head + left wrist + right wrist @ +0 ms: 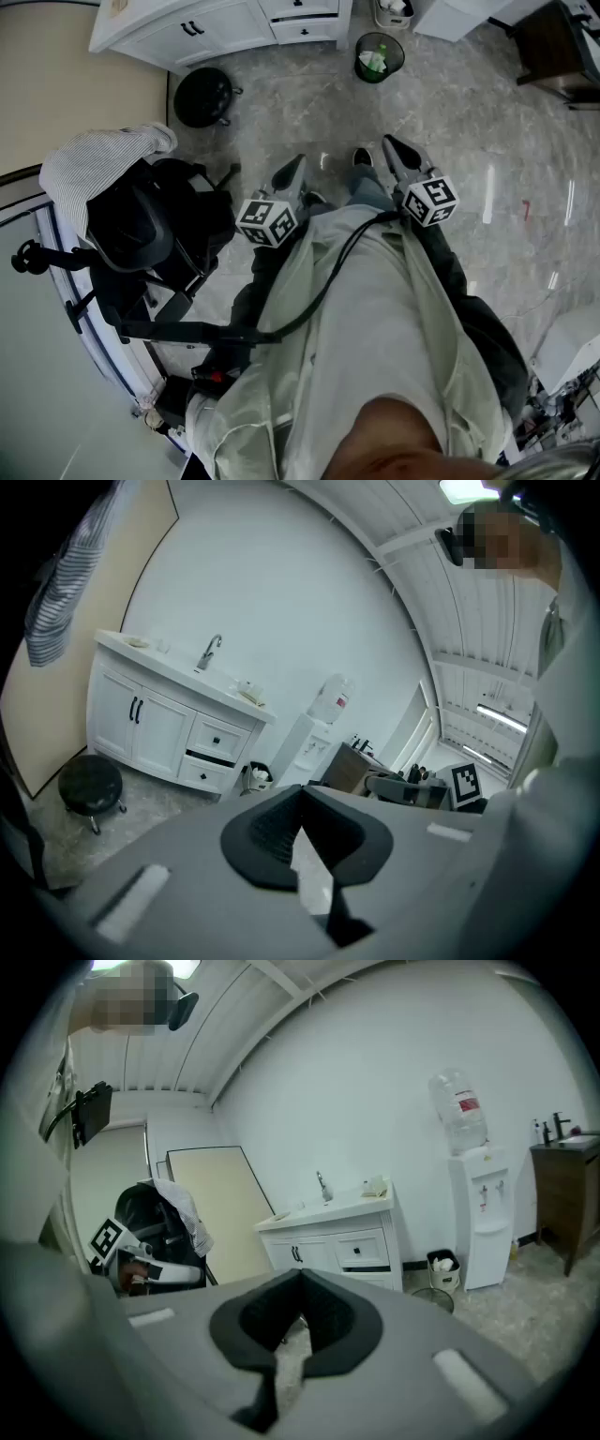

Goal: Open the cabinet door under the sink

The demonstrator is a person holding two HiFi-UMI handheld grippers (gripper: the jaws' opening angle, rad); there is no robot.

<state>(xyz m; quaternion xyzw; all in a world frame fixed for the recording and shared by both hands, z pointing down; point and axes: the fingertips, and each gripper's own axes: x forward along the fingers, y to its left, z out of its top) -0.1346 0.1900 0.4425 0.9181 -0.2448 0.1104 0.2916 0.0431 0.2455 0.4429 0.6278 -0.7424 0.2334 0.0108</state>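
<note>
The white sink cabinet [202, 30] stands far off at the top left of the head view. Its two doors [141, 726] are closed, with a pair of black handles [137, 710] at the seam. A faucet [210, 652] rises over the countertop. In the right gripper view the same cabinet [323, 1246] is distant, with its handles [296, 1253] small. My left gripper [300, 161] is held close to the body, shut and empty, its tips [302, 789] meeting. My right gripper [388, 142] is also near the body, shut on nothing [300, 1274]. Both are far from the doors.
A black round stool [202, 96] sits before the cabinet. A black mesh bin [379, 56] and a small white bin [441, 1265] stand right of it. A water dispenser [473, 1199] lines the wall. A chair draped with clothes [131, 211] is at my left.
</note>
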